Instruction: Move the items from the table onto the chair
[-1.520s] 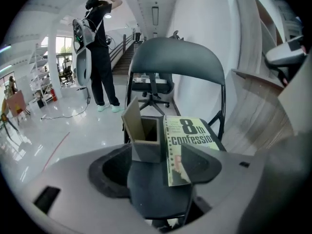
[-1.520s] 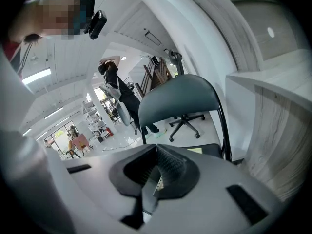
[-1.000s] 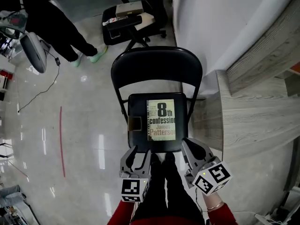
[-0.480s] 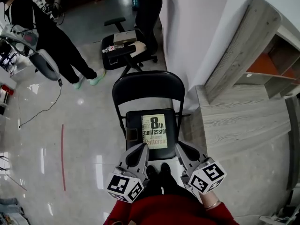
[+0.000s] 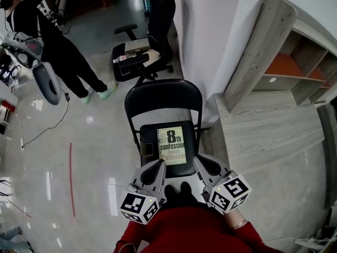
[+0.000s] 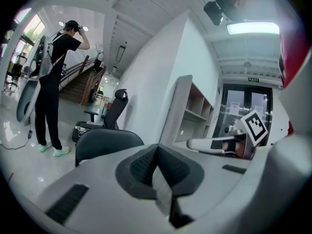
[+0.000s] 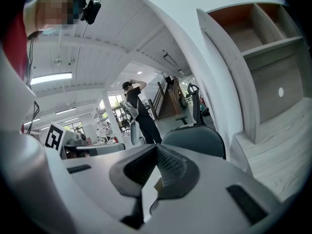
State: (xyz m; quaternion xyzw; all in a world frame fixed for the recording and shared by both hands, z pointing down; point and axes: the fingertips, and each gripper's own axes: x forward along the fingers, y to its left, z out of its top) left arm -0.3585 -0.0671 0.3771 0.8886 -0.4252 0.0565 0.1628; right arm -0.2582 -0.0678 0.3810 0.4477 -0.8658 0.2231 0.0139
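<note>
A paperback book (image 5: 172, 145) with a pale cover lies flat on the seat of the black folding chair (image 5: 163, 98). Left of it on the seat rests a small dark flat item (image 5: 148, 149). My left gripper (image 5: 159, 165) is shut and empty, hanging just in front of the seat's near edge. My right gripper (image 5: 198, 161) is shut and empty too, near the seat's front right corner. In the left gripper view the shut jaws (image 6: 156, 153) point level over the chair back (image 6: 108, 141). The right gripper view shows its shut jaws (image 7: 157, 151) and the chair back (image 7: 194, 140).
A pale wooden table (image 5: 263, 128) stands right of the chair, with a shelf unit (image 5: 295, 62) behind it. A white wall corner (image 5: 210, 41) rises beyond the chair. An office chair (image 5: 138, 57) with things on it and a standing person (image 5: 58, 46) are farther back on the glossy floor.
Both grippers have risen and drawn back from the seat. The left jaws, open a second ago, are shut. The book has stayed on the seat.
</note>
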